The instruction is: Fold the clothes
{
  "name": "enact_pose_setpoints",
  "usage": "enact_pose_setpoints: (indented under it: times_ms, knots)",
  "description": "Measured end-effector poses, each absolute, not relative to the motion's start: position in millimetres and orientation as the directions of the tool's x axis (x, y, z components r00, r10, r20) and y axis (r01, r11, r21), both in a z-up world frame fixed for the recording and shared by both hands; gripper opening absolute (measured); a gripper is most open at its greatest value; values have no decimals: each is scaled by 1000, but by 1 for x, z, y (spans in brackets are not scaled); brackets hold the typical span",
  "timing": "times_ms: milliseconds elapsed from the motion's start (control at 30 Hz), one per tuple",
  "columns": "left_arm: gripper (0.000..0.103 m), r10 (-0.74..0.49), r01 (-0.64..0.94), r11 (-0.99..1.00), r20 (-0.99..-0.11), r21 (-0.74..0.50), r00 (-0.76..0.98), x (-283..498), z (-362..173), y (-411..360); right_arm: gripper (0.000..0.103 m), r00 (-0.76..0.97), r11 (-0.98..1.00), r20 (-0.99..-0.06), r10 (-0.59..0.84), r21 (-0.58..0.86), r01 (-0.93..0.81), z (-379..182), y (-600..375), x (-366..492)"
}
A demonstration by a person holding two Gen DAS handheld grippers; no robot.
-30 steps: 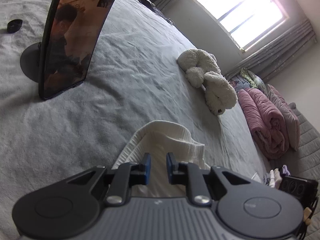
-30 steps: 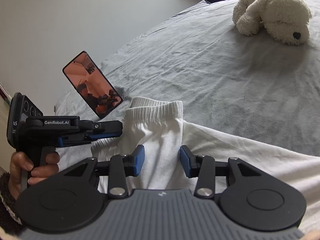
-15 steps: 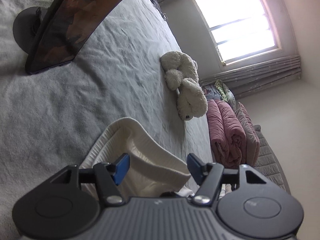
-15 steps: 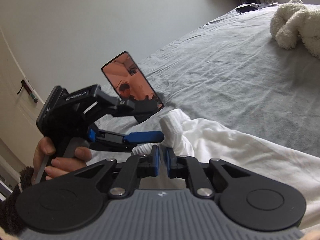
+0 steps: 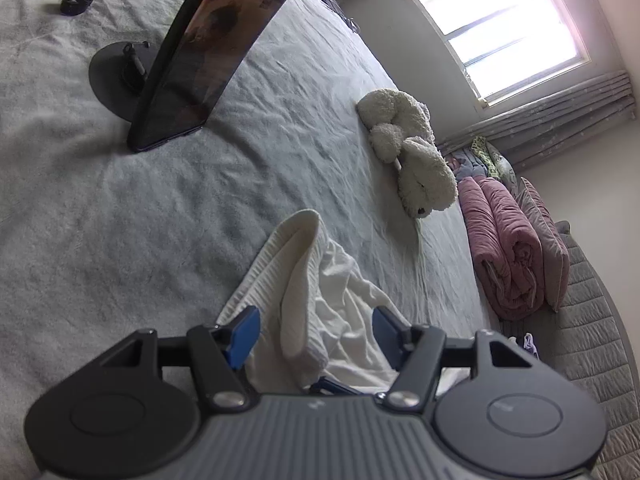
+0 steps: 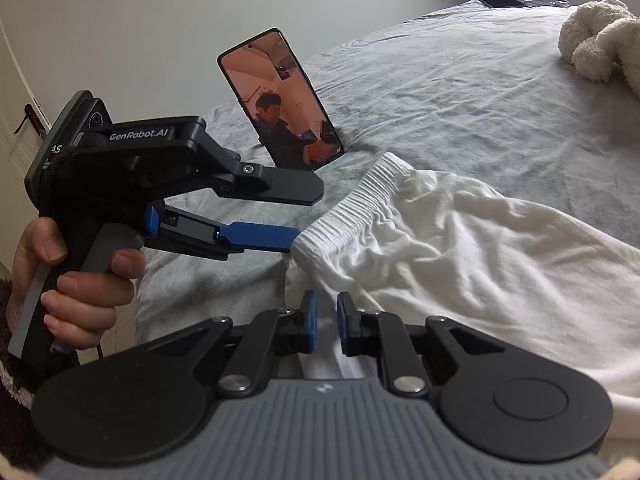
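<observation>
Far left, right-wrist view: hand [image 6: 68, 280] wrapped round handle of left gripper [image 6: 262, 236], blue pad tip touching ribbed waistband edge of white garment [image 6: 440, 248]. Dark fuzzy sleeve cuff at bottom left corner. In left-wrist view, same gripper [image 5: 314, 332] spread wide, blue pads well apart, a raised fold of waistband standing between them w/o either pad pressing it.

Behind & just right of that: phone [image 6: 280, 100] propped upright on a round dark stand [image 5: 116, 76], on grey bedsheet [image 6: 460, 80], screen facing near side. Small dark ring-like item [image 5: 77, 1] far left on sheet in left-wrist view; too small to tell what.

Centre: garment lying rumpled on near part of bed, elastic waistband at its left end, rest of cloth spreading right & off frame. Right gripper [image 6: 325, 324] at garment's near edge, pads narrowed to a slim gap w/ white cloth in between — pinching near edge of fabric, below waistband.

Right: white plush toy [image 6: 600, 40] lying far on bed, well apart from garment. Flat dark device [image 6: 502, 1] at far edge of bed. In left-wrist view, rolled pink blanket [image 5: 504, 248] & cushion beyond plush on quilted grey surface; bright window [image 5: 492, 20] w/ grey curtains [image 5: 560, 120] on far wall.
</observation>
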State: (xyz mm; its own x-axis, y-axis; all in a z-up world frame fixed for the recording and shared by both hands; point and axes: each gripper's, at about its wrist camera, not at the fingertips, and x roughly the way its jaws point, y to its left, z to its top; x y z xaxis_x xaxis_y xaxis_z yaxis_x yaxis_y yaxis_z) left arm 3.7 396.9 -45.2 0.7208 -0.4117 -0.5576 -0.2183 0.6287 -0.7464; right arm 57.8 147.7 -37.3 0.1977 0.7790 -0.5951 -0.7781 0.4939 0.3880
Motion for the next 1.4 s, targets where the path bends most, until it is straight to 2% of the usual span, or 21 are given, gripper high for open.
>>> enact_pose_setpoints:
  times_ms: [200, 267, 333, 533, 700, 900, 1000, 1067, 1200, 1300, 1367, 1400]
  knots:
    - [62, -420, -218, 654, -587, -725, 692, -9, -44, 388, 18, 275, 593, -626, 729, 378, -711, -32, 118, 43]
    - [62, -436, -210, 653, -588, -728, 681, -11, -46, 384, 22, 303, 626, -630, 715, 383, -680, -33, 103, 38]
    - [62, -447, -210, 645, -585, -735, 677, -13, -48, 379, 35, 329, 655, -624, 709, 409, -635, -35, 85, 35]
    - [58, -457, -221, 609, -564, -762, 688, -16, -52, 367, 35, 417, 729, -599, 683, 518, -448, -40, 31, 43]
    - [56, -395, -260, 618, -579, -742, 713, -18, -54, 360, 35, 504, 751, -577, 643, 605, -265, -48, -9, 60]
    - [41, -287, -326, 630, -602, -704, 745, -20, -56, 356, 35, 575, 739, -552, 604, 657, -147, -59, -40, 81]
    - [31, -230, -355, 658, -626, -664, 745, -19, -55, 351, 35, 609, 737, -540, 581, 666, -113, -59, -53, 92]
    - [21, -187, -374, 685, -646, -626, 740, -18, -53, 347, 35, 631, 744, -543, 554, 663, -83, -60, -61, 98]
    - [14, -127, -400, 714, -668, -575, 733, -16, -50, 341, 26, 665, 741, -537, 519, 670, -38, -64, -79, 106]
    - [11, -102, -402, 732, -671, -550, 734, -16, -47, 339, 26, 705, 765, -538, 462, 644, -9, -63, -88, 110]
    - [10, -97, -393, 741, -665, -545, 740, -15, -44, 339, 19, 731, 785, -541, 416, 619, 12, -62, -94, 111]
    - [10, -102, -387, 738, -658, -553, 746, -15, -43, 340, 12, 742, 795, -540, 397, 607, 17, -61, -97, 111]
